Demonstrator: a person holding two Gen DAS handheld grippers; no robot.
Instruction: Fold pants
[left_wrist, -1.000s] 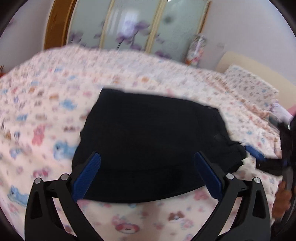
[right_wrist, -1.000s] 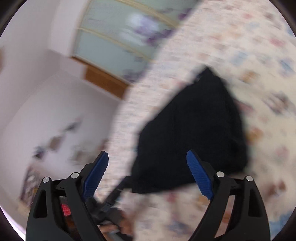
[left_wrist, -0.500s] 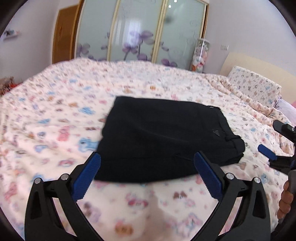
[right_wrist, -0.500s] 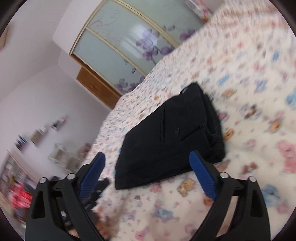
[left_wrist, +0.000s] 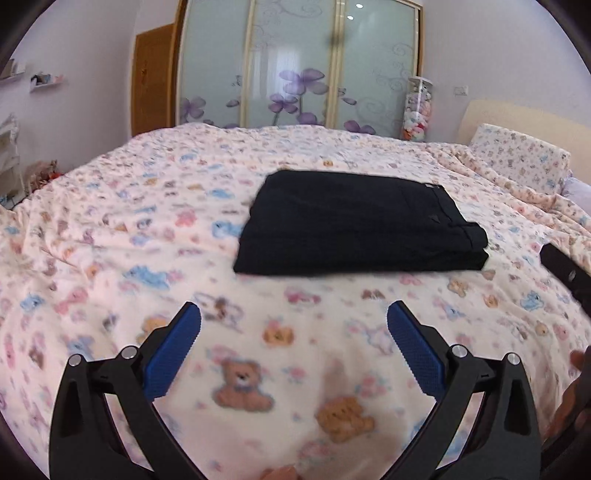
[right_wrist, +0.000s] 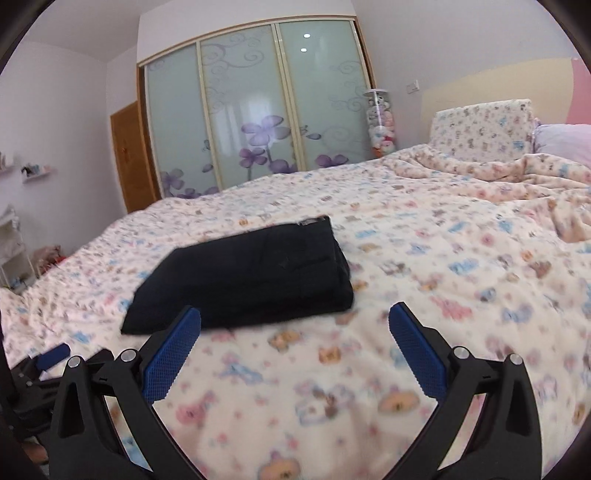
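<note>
With the pants (left_wrist: 354, 225) as landmark: the left gripper (left_wrist: 293, 345) hovers on their near side, over bare bedspread (left_wrist: 110, 236), jaws spread wide and holding nothing. The pants lie mid-bed as a flat, squared black bundle (apparently the last fold is made). Right of and nearer than the bundle, the right gripper (right_wrist: 293, 345) also stands wide open and empty. To finish well, I'd keep both clear of the bundle's near edge so no layer drags loose.
</note>
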